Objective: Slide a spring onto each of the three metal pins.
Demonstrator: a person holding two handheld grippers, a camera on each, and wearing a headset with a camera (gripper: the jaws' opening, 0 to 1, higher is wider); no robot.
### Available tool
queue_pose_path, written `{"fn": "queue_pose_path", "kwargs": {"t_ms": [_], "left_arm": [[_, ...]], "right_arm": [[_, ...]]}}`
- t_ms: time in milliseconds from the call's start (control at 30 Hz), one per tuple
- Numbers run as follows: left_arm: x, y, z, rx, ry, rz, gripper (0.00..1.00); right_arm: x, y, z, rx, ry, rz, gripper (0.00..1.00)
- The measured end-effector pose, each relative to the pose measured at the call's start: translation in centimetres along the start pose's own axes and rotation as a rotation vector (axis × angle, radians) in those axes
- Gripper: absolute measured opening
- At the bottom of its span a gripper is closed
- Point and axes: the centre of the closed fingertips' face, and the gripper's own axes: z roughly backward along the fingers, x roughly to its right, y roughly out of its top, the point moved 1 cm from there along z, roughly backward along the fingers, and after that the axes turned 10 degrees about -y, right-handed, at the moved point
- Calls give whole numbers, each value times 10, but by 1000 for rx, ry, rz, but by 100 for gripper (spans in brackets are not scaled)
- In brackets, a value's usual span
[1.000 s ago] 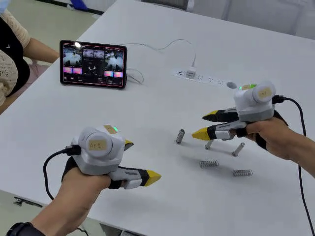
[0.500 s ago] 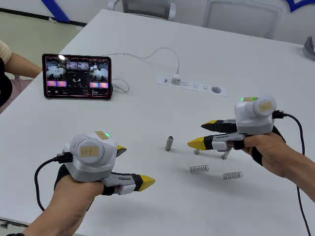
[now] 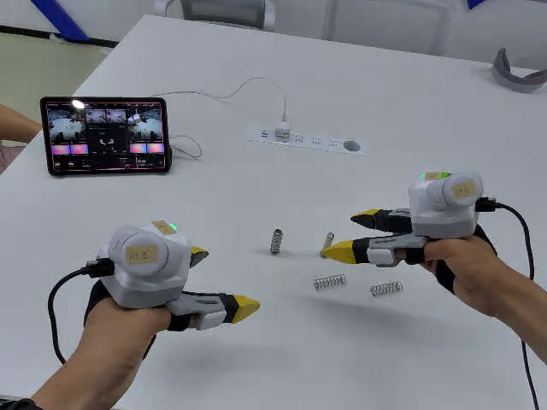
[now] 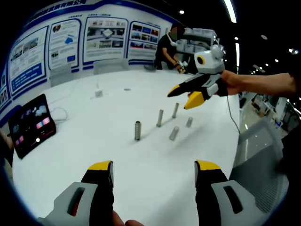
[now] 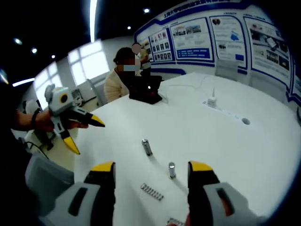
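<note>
A short metal pin with a spring on it (image 3: pixel 276 242) stands mid-table. A bare pin (image 3: pixel 327 244) stands to its right, just beside the lower yellow tip of my right gripper (image 3: pixel 350 233), which is open and holds nothing. Two loose springs (image 3: pixel 329 281) (image 3: pixel 386 289) lie in front of the pins. My left gripper (image 3: pixel 222 280) is open and holds nothing, near the front edge, well left of the pins. The left gripper view shows the sprung pin (image 4: pixel 138 130), two bare pins (image 4: pixel 160 118) (image 4: pixel 175 110) and the right gripper (image 4: pixel 188 92) above them.
A tablet (image 3: pixel 106 134) stands at the far left. A white power strip (image 3: pixel 308 141) with a cable lies behind the pins. A grey object (image 3: pixel 517 73) sits at the far right edge. A person (image 5: pixel 124 80) sits at the table's far side.
The head camera has swung, shifting the whole picture. My right gripper has drawn back a little to the right of the pins. Pins and springs have not moved.
</note>
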Motion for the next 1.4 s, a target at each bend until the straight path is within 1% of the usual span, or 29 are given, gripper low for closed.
{"fn": "queue_pose_path", "kwargs": {"t_ms": [33, 67, 233, 400, 567, 667, 833, 967, 1267, 1400], "left_arm": [[0, 0, -1, 0, -1, -2, 72], [0, 1, -2, 0, -3, -3, 72], [0, 2, -8, -3, -12, -4, 72], [1, 6, -14, 2, -18, -2, 72], [0, 8, -17, -2, -24, -8, 72], [0, 8, -19, -6, -26, -12, 72], [0, 10, -23, -9, -33, -17, 72], [1, 12, -26, -13, -43, -23, 72], [0, 15, -31, -24, -54, -35, 73], [2, 15, -33, -32, -60, -38, 73]], "right_arm": [[1, -1, 1, 5, -6, -8, 64], [3, -2, 3, 14, -23, -26, 64], [8, -7, 10, 42, -57, -74, 66], [10, -20, 19, 50, -81, -113, 67], [11, -31, 30, 45, -104, -129, 68], [11, -35, 37, 54, -113, -139, 69], [13, -44, 44, 53, -134, -148, 70], [15, -50, 47, 58, -141, -159, 72], [13, -56, 51, 58, -152, -167, 74], [13, -58, 52, 60, -152, -173, 74]]}}
